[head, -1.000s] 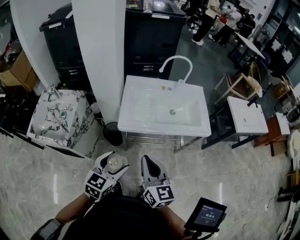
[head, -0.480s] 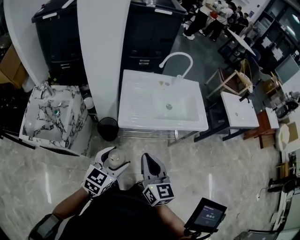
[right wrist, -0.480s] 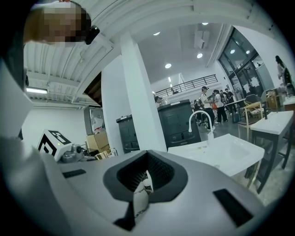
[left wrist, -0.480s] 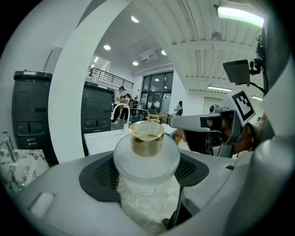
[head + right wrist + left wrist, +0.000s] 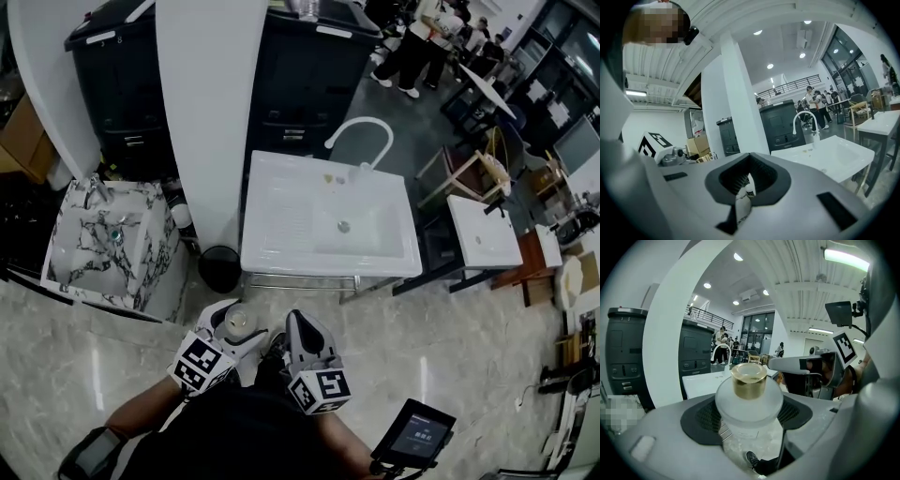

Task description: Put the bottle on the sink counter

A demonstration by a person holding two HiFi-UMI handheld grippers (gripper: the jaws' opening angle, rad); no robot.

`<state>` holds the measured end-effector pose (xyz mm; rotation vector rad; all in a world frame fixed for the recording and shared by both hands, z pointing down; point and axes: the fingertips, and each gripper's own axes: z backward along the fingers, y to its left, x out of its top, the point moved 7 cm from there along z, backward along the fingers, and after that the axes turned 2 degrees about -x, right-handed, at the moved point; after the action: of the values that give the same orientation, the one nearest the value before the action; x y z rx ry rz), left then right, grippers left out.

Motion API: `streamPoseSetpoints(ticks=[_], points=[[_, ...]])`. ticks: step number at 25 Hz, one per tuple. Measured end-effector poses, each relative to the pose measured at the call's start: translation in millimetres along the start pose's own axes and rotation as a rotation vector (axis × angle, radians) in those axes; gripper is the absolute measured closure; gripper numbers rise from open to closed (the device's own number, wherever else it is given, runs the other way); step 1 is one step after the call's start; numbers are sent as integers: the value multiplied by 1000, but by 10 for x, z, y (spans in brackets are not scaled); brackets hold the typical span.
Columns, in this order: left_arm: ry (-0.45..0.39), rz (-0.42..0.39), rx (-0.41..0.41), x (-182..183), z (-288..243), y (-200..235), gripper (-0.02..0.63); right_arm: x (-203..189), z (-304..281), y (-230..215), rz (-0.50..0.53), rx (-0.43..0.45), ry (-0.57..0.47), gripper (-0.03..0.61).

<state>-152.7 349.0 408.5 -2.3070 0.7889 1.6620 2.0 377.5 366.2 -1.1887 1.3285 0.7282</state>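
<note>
A frosted bottle [image 5: 236, 324] with a gold cap [image 5: 748, 379] stands upright between the jaws of my left gripper [image 5: 234, 328], which is shut on it. In the left gripper view the bottle [image 5: 749, 401] fills the middle. My right gripper [image 5: 302, 330] hangs just to the right of it, jaws together with nothing held [image 5: 746, 187]. Both are low, near my body, above the marble floor. The white sink counter [image 5: 272, 187] with its curved white faucet [image 5: 361, 131] stands ahead, well apart from both grippers; it also shows behind the bottle [image 5: 701, 383] and at right [image 5: 825, 152].
A white pillar [image 5: 211, 112] rises left of the sink, with a marble-patterned basin [image 5: 70, 267] further left. A black bin [image 5: 220, 267] sits by the sink's left leg. Black cabinets [image 5: 309, 84] stand behind. A small white table [image 5: 483, 234] is at right, a tablet [image 5: 412, 433] below right.
The head view has shifted slightly and the sink sits a touch more to the right. The bottle stays in the left gripper; both grippers hold about the same place.
</note>
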Motion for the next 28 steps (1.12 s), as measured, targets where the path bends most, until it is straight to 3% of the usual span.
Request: streamPoseSetpoints(ticks=[8,17,28], points=[[22,-40,53,219,-462,255,276,103,-461,-474,-38,54,-13,583],[56,-24,97,495,-1185,515,276,248,-971,-1194,-87,104,21,583],[72,15,190,765,-1676,689,276,445,-1327,-1763,-112,179,35,583]])
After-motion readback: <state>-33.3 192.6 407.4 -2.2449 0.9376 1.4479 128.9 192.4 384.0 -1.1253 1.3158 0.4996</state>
